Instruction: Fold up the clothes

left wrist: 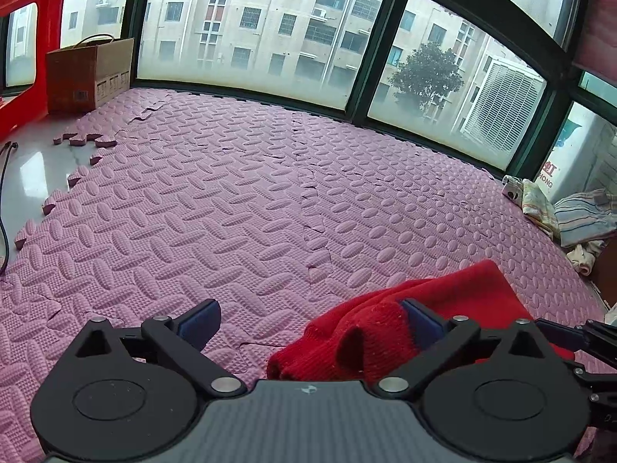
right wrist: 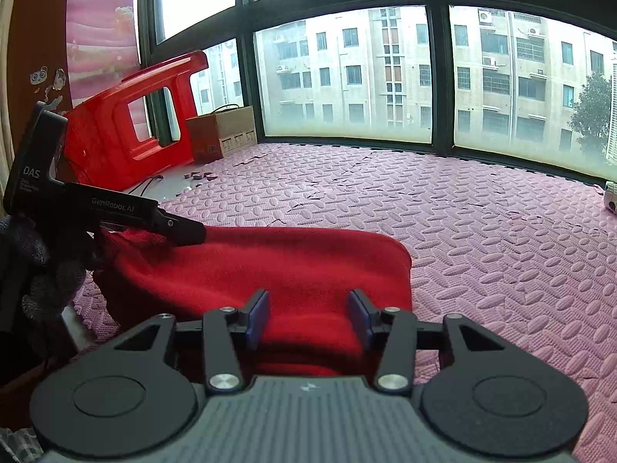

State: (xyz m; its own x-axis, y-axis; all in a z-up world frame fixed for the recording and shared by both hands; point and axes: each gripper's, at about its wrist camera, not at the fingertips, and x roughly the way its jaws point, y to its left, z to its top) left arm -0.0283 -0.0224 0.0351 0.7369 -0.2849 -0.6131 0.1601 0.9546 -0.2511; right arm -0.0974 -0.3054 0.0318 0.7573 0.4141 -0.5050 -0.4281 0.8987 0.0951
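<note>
Right under my left tongs [left wrist: 310,322] sits the bunched edge of a red knitted garment [left wrist: 389,332], one blue pad [left wrist: 418,322] touching it, jaws spread wide. Over on my right tongs [right wrist: 308,318], the jaws stand open above the same garment [right wrist: 277,262], which lies folded on the pink textured foam mat [right wrist: 482,231] near a brown cardboard box [right wrist: 223,131].

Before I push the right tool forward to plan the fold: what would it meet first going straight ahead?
The right tool would meet the red knit garment first; its open fingers already straddle the cloth, though depth is unclear.
</note>
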